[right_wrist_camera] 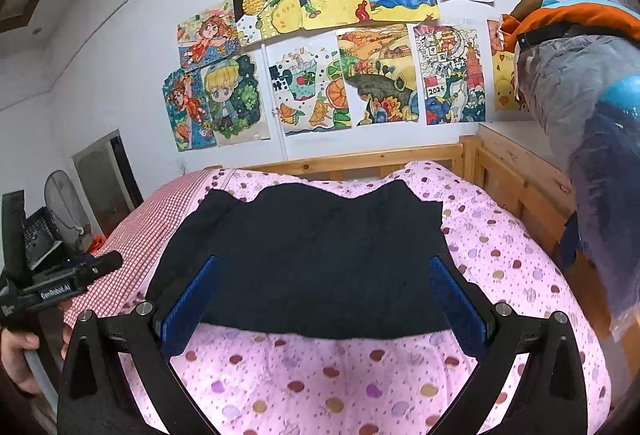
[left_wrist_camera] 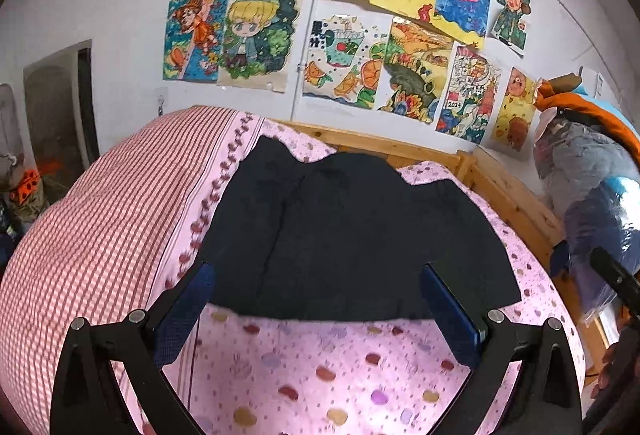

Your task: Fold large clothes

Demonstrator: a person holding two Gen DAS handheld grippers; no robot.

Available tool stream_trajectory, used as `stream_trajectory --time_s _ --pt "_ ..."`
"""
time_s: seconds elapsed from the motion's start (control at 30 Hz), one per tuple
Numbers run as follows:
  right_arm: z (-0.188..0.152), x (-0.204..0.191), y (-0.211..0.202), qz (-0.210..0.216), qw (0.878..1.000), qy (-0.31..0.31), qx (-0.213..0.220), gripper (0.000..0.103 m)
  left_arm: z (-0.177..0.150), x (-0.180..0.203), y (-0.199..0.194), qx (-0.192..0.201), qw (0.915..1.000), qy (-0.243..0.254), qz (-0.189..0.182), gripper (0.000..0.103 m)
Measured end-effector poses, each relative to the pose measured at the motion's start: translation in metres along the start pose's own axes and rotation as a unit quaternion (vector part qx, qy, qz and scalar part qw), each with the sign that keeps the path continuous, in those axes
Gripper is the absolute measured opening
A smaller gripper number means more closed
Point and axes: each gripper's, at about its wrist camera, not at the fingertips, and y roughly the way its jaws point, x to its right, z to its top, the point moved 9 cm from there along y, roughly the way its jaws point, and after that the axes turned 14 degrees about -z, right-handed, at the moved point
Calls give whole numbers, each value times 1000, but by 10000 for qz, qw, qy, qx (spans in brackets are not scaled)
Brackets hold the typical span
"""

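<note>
A large dark navy garment (left_wrist_camera: 344, 231) lies spread flat on the pink dotted quilt (left_wrist_camera: 320, 371) of the bed; it also shows in the right wrist view (right_wrist_camera: 312, 259). My left gripper (left_wrist_camera: 318, 271) is open and empty, held above the garment's near hem. My right gripper (right_wrist_camera: 324, 263) is open and empty too, above the same near edge. Part of the left gripper's body (right_wrist_camera: 60, 283) shows at the left of the right wrist view, held in a hand.
A red-checked quilt (left_wrist_camera: 100, 219) lies at the bed's left. A wooden bed frame (right_wrist_camera: 516, 175) runs along the back and right. Bagged clothes (right_wrist_camera: 588, 107) hang at the right. Drawings (left_wrist_camera: 340, 35) cover the wall. A fan (right_wrist_camera: 64, 203) stands at the left.
</note>
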Motion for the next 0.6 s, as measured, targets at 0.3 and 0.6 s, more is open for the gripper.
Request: stream_trajectory --time_s 0.3,0.6 --pt "-29 1 -12 297 9994 138 71 101 -29 3 -18 184 9996 224 23 103" --pt "-55 4 -5 267 9994 188 103 101 -37 7 -25 502 9980 370 94 103"
